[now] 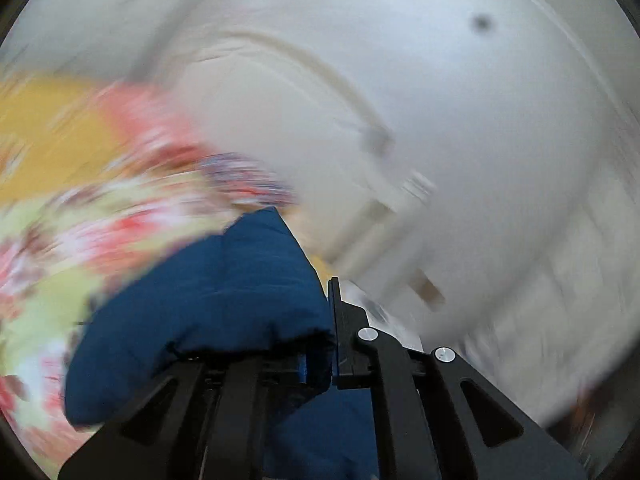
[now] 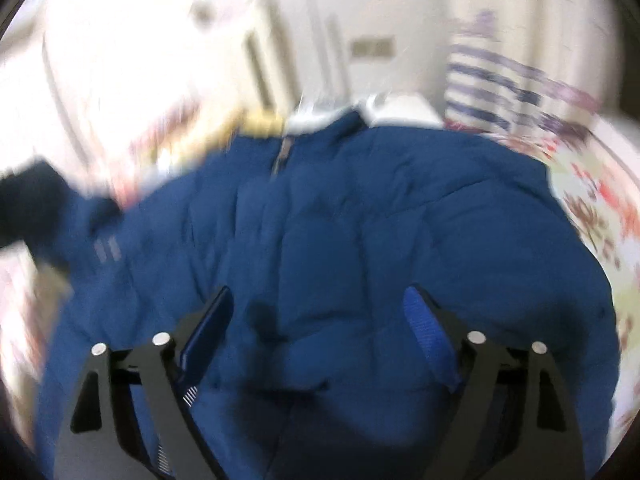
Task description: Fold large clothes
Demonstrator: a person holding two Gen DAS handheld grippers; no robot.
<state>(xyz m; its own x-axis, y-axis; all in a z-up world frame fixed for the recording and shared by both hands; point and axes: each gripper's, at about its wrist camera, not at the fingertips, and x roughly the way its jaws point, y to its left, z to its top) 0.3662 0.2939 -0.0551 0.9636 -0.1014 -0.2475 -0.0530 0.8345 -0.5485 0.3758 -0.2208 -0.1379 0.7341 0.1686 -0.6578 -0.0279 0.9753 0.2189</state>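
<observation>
Both grippers engaged: left gripper [image 1: 334, 320] clamps the blue jacket [image 2: 340, 220] for lifting; right gripper [image 2: 316, 316], jaws apart, above it.

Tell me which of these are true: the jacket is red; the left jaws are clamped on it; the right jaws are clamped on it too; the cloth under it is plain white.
1. The jacket is red. False: the jacket is dark blue.
2. The left jaws are clamped on it. True: the left gripper pinches a fold of the jacket.
3. The right jaws are clamped on it. False: the right gripper stands open above the jacket.
4. The cloth under it is plain white. False: the floral sheet shows red and yellow-green.
</observation>
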